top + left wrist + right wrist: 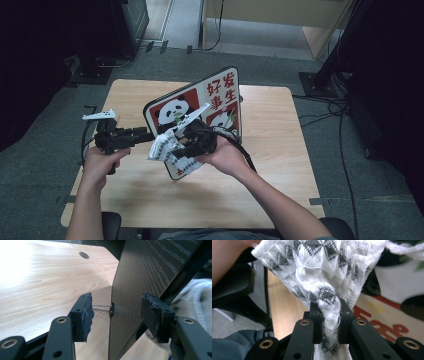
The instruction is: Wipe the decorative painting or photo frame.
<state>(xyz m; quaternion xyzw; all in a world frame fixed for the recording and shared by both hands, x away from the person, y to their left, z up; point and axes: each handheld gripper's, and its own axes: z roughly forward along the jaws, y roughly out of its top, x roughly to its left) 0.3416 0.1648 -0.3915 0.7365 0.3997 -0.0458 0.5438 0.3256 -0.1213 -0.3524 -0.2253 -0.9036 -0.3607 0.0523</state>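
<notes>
Right hand-held gripper (329,322) clamped on a bunched white-and-grey cloth (324,270), held above the wooden surface (280,150). Left hand-held gripper (116,312) jaws apart, straddling the edge of a tilted panda board (200,110), probably not yet touching it. Cloth against board's front.

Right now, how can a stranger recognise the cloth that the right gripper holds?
Find the wooden table, then the tilted panda board over its middle. Against the board's lower front, the right gripper pinches the cloth: white, soft, woven with grey zigzags, unlike the stiff red board.
</notes>
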